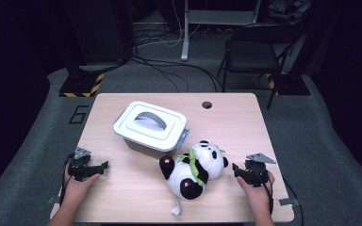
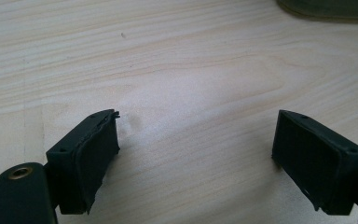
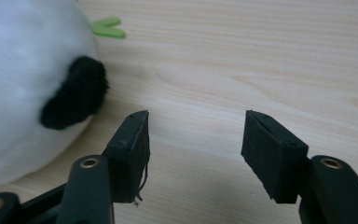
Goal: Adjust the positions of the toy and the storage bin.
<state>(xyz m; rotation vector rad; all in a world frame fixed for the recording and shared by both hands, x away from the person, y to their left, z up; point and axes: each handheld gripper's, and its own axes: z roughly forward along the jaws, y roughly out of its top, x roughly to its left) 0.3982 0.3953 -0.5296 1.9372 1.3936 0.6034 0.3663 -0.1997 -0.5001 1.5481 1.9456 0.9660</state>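
Near the front edge of the table [image 1: 122,197], right of its middle: plush panda [image 1: 194,169], lying on its back, touching nothing but the wood. Long axis slanted, head toward the right and a little rearward, feet toward the front left corner. Right gripper [image 1: 239,171] just beside the head, toward the right edge; left gripper [image 1: 100,169] well apart, near the front left corner. So the right hand [image 1: 257,190] clearly nearer, likely the one to take the toy.

From the right gripper view: panda [image 3: 23,84] off to the left of the jaws and slightly ahead, not between them; bare wood in the gap. Jaws parted to a middling width, gripping nothing. A short swing leftward probably needed before any closing.

From the left gripper view: jaws spread wide over bare table [image 2: 191,70], nothing in between, released.

Materials: panda soft and fuzzy, white pile with black ears and limbs, pink pads on the paws, a green felt sprig [image 3: 107,28] across the chest; squashy, likely to give under the pads. Behind it, toward the middle, a rigid white plastic box [image 1: 151,127] with a grey handle on the lid, lid on. Table pale wood grain, smooth, matte.
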